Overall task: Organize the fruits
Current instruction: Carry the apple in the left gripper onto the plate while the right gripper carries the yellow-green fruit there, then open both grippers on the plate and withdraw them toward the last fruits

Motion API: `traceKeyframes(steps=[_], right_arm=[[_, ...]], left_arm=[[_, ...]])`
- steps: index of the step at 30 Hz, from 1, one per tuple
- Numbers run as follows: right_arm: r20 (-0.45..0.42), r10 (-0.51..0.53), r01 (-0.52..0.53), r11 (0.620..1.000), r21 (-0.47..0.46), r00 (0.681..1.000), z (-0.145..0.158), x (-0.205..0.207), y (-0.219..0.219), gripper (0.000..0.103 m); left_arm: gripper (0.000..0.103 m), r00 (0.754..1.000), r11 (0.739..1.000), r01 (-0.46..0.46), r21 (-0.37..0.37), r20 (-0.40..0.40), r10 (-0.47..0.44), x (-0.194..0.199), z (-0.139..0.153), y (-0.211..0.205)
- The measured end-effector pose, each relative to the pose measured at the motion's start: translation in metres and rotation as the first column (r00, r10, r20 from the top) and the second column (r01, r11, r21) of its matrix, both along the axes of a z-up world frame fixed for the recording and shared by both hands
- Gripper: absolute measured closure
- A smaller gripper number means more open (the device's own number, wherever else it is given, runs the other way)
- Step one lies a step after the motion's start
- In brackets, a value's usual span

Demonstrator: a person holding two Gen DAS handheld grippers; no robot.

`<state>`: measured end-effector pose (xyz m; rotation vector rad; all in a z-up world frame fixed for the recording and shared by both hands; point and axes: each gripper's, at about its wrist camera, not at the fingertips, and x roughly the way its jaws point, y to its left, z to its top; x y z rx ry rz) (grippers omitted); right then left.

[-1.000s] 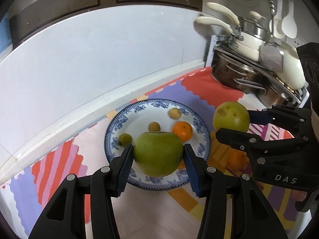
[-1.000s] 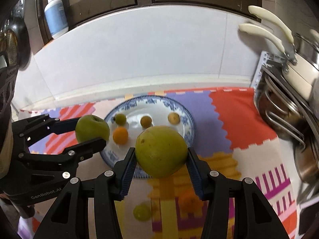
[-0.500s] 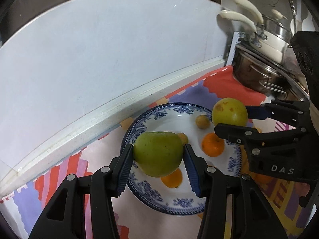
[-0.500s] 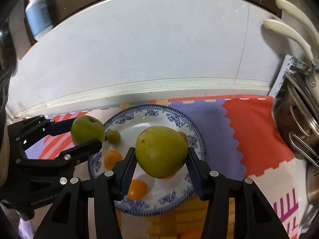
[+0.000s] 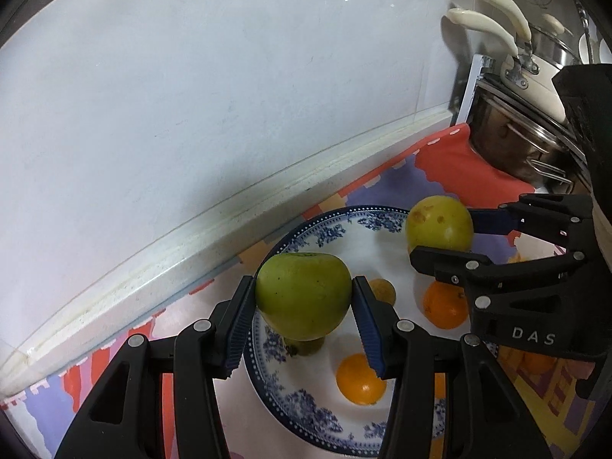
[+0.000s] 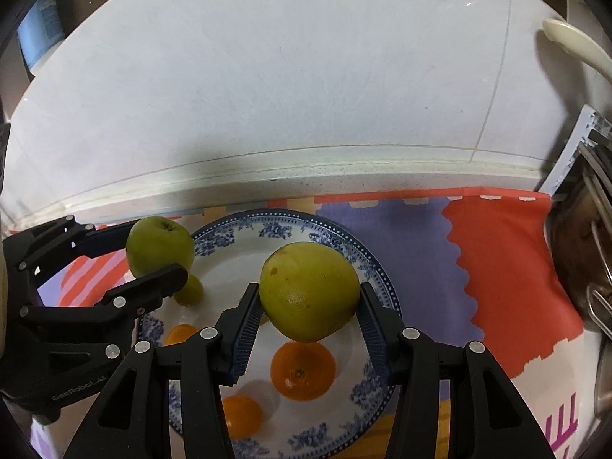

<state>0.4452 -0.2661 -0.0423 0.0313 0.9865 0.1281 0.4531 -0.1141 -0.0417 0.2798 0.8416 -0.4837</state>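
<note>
**Over the plate: one fruit in each gripper**

Over the round white plate with the blue floral rim [image 5: 306, 405], in the left wrist view: left gripper [image 5: 304, 317] closed on a round green apple [image 5: 303, 295], blue ribbed pads pressed to both its sides, fruit held clear above the plate's left half. To the right, seen side-on: right gripper [image 5: 440, 246] closed on a yellow-green pear-like fruit [image 5: 439, 230], also above the plate. Counted on the plate here: two small oranges [image 5: 360, 379], one small brown round fruit [image 5: 382, 290], and one small greenish fruit [image 5: 304, 346] half hidden under the apple. Shown only here: stacked steel pots with cream handles [image 5: 512, 122] at far right.

In the right wrist view: right gripper [image 6: 310, 315] clamped on the yellow-green fruit [image 6: 310, 291], fingers pointing toward the white tiled wall [image 6: 287, 76], fruit over the plate's [image 6: 336, 432] centre. At left, left gripper [image 6: 153, 262] reaching in level from the side with the apple [image 6: 160, 245] over the plate's left rim. Counted here: three small oranges [image 6: 303, 371] and one small green fruit [image 6: 188, 291]; brown fruit hidden. Shown only here: a blue bottle [image 6: 40, 30] at upper left. Beneath everything, a colourful patterned mat [image 6: 505, 260].
</note>
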Motion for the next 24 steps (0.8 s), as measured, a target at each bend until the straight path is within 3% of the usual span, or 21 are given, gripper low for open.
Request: traceKeyframes(steps=[24], right_arm=[[-0.063, 0.064, -0.065, 0.998, -0.026, 0.996, -0.022, 0.008, 0.016, 0.052]], left_arm=[[0.052, 1.000, 1.000, -0.020, 0.024, -0.023, 0.020, 0.010, -0.012, 0.000]])
